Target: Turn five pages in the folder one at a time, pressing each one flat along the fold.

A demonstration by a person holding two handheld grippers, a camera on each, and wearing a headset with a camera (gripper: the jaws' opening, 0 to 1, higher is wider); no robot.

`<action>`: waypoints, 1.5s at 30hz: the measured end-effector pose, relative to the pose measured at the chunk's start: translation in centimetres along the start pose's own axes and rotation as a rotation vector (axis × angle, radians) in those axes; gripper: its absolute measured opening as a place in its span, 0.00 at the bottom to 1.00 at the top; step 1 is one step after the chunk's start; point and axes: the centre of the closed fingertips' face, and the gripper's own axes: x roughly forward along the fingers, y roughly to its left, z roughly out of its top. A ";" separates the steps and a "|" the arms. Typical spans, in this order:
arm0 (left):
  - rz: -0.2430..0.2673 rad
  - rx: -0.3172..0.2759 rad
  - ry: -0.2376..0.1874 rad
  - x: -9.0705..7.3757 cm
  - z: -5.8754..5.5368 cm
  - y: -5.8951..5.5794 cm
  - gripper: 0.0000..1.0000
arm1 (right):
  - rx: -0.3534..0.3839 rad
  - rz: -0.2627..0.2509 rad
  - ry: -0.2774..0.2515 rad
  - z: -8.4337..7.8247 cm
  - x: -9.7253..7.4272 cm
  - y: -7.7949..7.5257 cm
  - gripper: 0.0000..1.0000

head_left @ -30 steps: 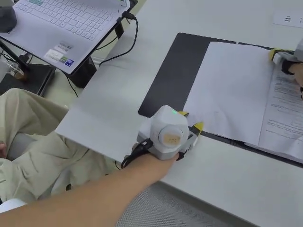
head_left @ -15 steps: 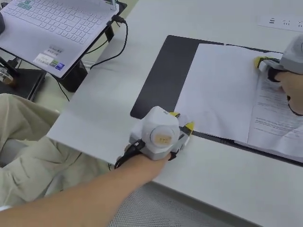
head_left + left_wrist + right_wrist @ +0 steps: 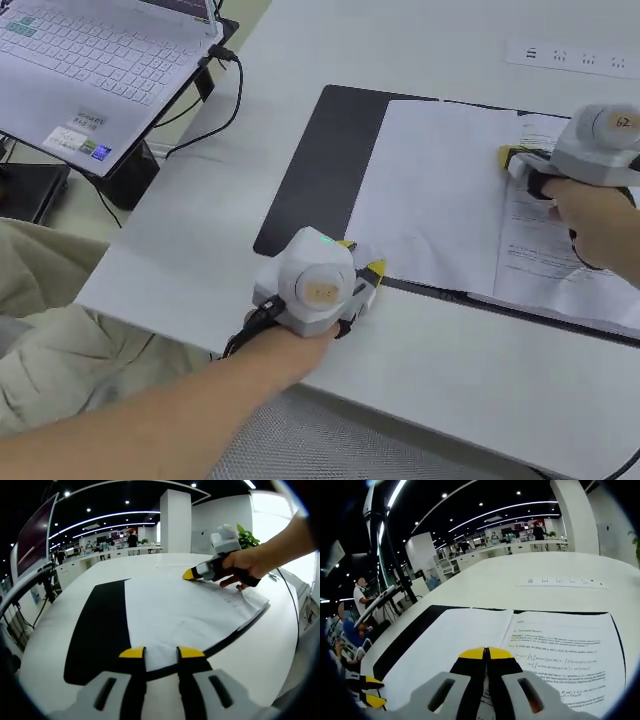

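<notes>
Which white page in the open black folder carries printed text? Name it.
The right-hand white page, by the right gripper, carries lines of print; the left-hand sheet is blank.

The left gripper point(image 3: 362, 257) has a smooth white plastic shell with a soft sheen and matt yellow tips. The right gripper point(image 3: 512, 157) looks the same. At the left gripper's tips lies a blank page point(image 3: 430, 200) of smooth, matt white paper. Just ahead of that gripper, the folder point(image 3: 320, 170) shows a flat, matt black cover. The printed page point(image 3: 540, 255) beside the right gripper is thin matt paper. The worktop point(image 3: 450, 380) under both grippers is smooth and white with a faint gloss. Behind the left gripper are trousers point(image 3: 60, 370) of creased beige cloth.
</notes>
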 end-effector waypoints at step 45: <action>-0.005 0.005 0.002 0.1 -0.2 0.1 0.22 | -0.039 0.048 0.034 -4.9 -8.1 5.6 0.00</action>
